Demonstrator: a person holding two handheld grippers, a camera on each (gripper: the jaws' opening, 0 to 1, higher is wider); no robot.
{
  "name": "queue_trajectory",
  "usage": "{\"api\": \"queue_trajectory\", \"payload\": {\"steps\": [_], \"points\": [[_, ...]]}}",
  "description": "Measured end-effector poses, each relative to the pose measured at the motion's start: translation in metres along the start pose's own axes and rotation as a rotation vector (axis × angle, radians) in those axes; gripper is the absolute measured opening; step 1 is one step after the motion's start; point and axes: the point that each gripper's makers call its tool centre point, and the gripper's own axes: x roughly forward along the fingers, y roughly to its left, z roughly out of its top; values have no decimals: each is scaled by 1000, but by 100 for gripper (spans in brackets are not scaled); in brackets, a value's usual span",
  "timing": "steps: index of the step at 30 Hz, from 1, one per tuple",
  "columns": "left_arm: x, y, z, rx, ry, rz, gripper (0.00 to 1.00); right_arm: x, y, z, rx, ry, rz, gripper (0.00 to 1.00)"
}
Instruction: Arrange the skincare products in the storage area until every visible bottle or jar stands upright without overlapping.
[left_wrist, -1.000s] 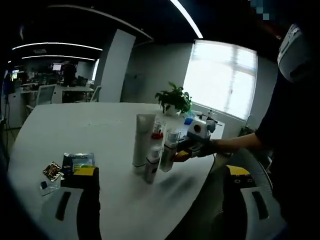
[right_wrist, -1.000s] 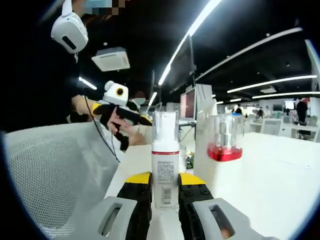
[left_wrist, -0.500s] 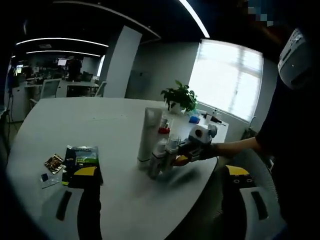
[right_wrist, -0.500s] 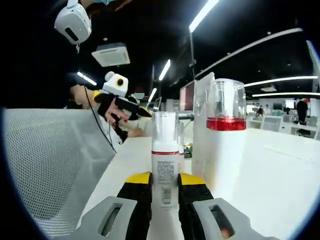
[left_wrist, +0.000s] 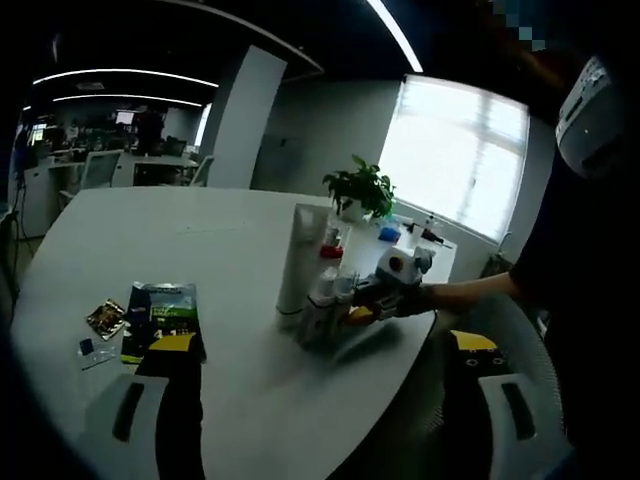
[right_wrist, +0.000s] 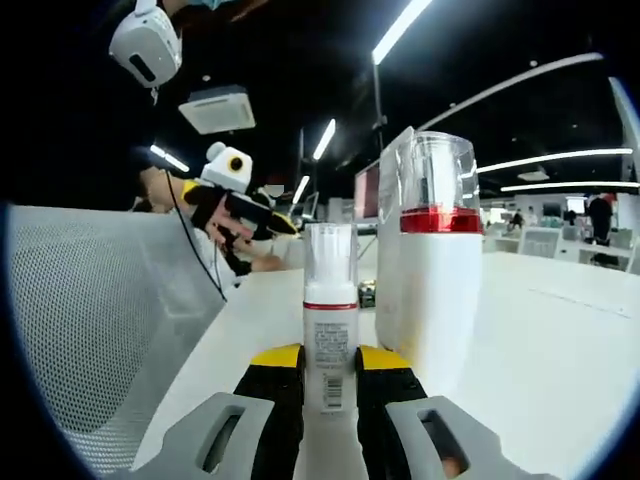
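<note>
In the right gripper view my right gripper (right_wrist: 330, 358) is shut on a small white bottle (right_wrist: 330, 325) with a red band and a clear cap, held upright low over the white table (right_wrist: 560, 340). Close on its right stands a bigger white bottle (right_wrist: 430, 300) with a red collar, and a tall white tube (right_wrist: 392, 240) rises behind it. In the left gripper view the same tube (left_wrist: 300, 255) and bottles (left_wrist: 325, 295) stand clustered, with the right gripper (left_wrist: 362, 316) at their right side. My left gripper (left_wrist: 325, 342) is open wide and holds nothing.
A dark green sachet pack (left_wrist: 160, 308) and small sachets (left_wrist: 104, 318) lie on the table's near left. A potted plant (left_wrist: 362, 192) and a blue item (left_wrist: 388, 236) sit beyond the cluster. A grey mesh chair (right_wrist: 100, 330) stands by the table edge.
My right gripper has sunk toward the table and come closer to the bigger bottle and tube, still holding the small bottle. The left view has drifted slightly nearer to the cluster.
</note>
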Motion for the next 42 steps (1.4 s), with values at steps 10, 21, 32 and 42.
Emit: {"api": "queue_trajectory", "payload": {"steps": [10, 21, 32, 42], "points": [[2, 3, -5, -2, 11, -12, 93, -2, 1, -1, -23, 64, 12, 11], [5, 4, -8, -1, 18, -21, 93, -2, -13, -9, -39, 103, 54, 11], [5, -2, -9, 4, 25, -27, 93, -3, -18, -15, -16, 130, 100, 11], [6, -8, -8, 17, 37, -38, 94, -6, -18, -28, -3, 208, 87, 11]]}}
